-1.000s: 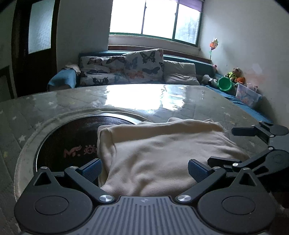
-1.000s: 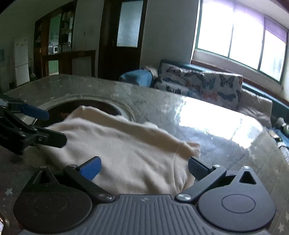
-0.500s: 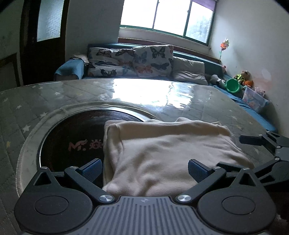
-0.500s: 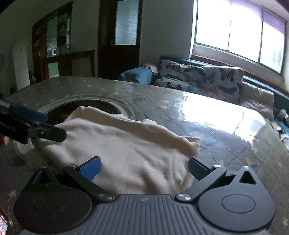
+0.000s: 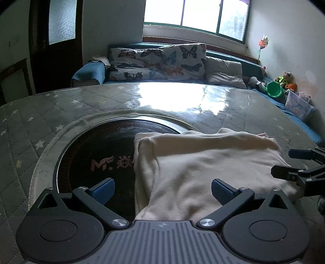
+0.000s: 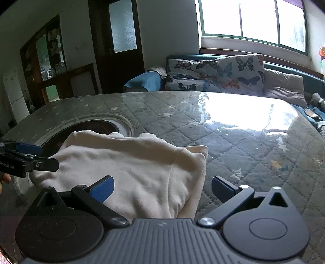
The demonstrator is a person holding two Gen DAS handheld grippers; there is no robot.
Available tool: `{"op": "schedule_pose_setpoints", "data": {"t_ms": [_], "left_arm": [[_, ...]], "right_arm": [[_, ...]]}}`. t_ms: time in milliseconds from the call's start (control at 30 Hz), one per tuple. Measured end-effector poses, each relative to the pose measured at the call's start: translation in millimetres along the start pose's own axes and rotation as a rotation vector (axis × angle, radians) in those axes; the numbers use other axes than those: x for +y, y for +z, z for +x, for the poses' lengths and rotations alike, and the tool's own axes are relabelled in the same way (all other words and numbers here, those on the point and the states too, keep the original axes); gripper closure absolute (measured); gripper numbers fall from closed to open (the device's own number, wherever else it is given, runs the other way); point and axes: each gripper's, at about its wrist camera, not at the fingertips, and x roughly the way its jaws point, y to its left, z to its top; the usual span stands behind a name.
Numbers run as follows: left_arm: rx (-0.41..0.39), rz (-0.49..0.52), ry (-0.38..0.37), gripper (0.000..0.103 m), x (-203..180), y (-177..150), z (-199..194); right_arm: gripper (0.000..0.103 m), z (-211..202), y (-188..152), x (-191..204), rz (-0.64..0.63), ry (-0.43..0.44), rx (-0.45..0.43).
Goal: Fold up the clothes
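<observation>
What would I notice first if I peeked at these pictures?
The cream garment folded on the quilted table, partly over a dark round inset. Both grippers, left and right, sit open at its near edge. Behind, butterfly pillows on a sofa under a bright window.

Quilted star-print desk (image 5: 61, 105) taking window (image 5: 195, 14) glare; butterfly cushions (image 5: 160, 61) sitting on blue sofa (image 6: 142, 81); green bucket (image 5: 274, 89) lying by the toys (image 5: 286, 79).

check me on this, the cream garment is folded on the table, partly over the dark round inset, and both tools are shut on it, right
Not quite: both tools are open. The left tool and right tool show spread fingers in their wrist views, gripping nothing. The cream garment does lie folded, partly over the dark round inset.
</observation>
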Motion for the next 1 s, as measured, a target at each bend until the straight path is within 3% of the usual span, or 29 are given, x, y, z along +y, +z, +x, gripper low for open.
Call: {"op": "schedule_pose_setpoints", "data": {"t_ms": [500,1000], "left_arm": [[0.053,-0.068,-0.011,0.0,14,2,11],[0.047,-0.042,0.0,0.0,17,-2,15]], "right_arm": [[0.007,12,1,-7,0.049,0.036,0.039],[0.013,15,3,-16,0.086,0.035,0.047]]}}
